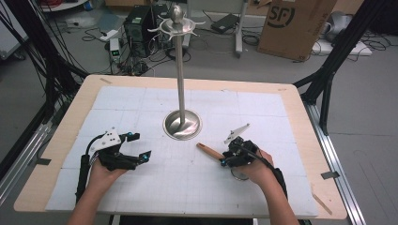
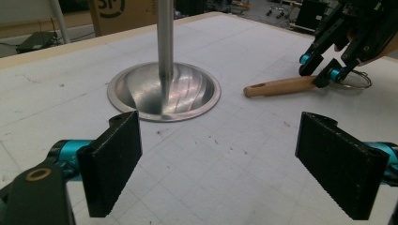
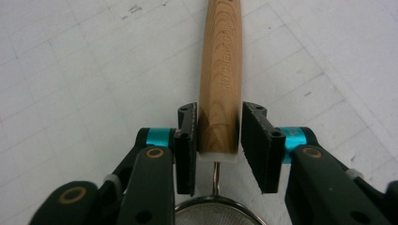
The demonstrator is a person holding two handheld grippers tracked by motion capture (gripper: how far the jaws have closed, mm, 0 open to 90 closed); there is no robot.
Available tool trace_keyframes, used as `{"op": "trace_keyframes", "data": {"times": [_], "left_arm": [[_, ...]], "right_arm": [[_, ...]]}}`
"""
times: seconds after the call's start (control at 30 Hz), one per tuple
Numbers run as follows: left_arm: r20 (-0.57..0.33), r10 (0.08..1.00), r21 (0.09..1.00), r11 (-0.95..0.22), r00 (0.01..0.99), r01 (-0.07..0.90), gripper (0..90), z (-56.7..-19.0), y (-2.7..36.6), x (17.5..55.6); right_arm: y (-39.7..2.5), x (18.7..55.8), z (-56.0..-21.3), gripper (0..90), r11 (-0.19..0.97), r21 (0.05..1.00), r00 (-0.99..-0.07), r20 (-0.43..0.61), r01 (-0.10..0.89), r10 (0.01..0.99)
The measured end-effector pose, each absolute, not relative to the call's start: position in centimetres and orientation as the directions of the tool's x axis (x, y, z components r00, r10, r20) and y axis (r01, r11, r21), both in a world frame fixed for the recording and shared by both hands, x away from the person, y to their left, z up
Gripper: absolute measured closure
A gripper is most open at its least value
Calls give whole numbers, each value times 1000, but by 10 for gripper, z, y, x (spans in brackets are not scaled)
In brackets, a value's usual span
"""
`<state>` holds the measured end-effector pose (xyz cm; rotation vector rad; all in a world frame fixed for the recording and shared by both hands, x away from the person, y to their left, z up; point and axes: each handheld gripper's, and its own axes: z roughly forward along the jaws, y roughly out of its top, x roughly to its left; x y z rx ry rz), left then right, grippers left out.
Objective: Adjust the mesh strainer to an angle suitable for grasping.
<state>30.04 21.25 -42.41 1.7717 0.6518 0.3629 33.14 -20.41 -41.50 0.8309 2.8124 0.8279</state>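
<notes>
A small strainer lies on the white mat, its wooden handle pointing toward the stand and its mesh bowl under the person's right hand. My right gripper is shut on the handle near the bowl end, a pad pressed to each side, with the mesh just below. My left gripper rests open at the mat's left, nothing between its pads. From there the handle lies flat ahead to the right.
A tall metal stand rises from a round base at the mat's centre, with hooks at its top. The base sits just ahead of the left gripper. The wooden table edge frames the mat.
</notes>
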Motion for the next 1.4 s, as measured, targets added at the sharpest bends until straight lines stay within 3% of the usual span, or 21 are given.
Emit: {"op": "trace_keyframes", "data": {"times": [0.2, 0.67, 1.4], "left_arm": [[-85, 598, 952, -188, 797, 242, 154, -424, 212, 300], [-84, 596, 952, -187, 799, 240, 155, -424, 212, 300], [-65, 603, 957, -188, 795, 221, 155, -420, 214, 300]], "right_arm": [[-200, 333, -420, 618, 720, 481, -842, 75, 500, 535], [-186, 330, -417, 685, 769, 430, -851, -1, 474, 525], [-213, 321, -380, 686, 624, 685, -841, -30, 376, 541]]}}
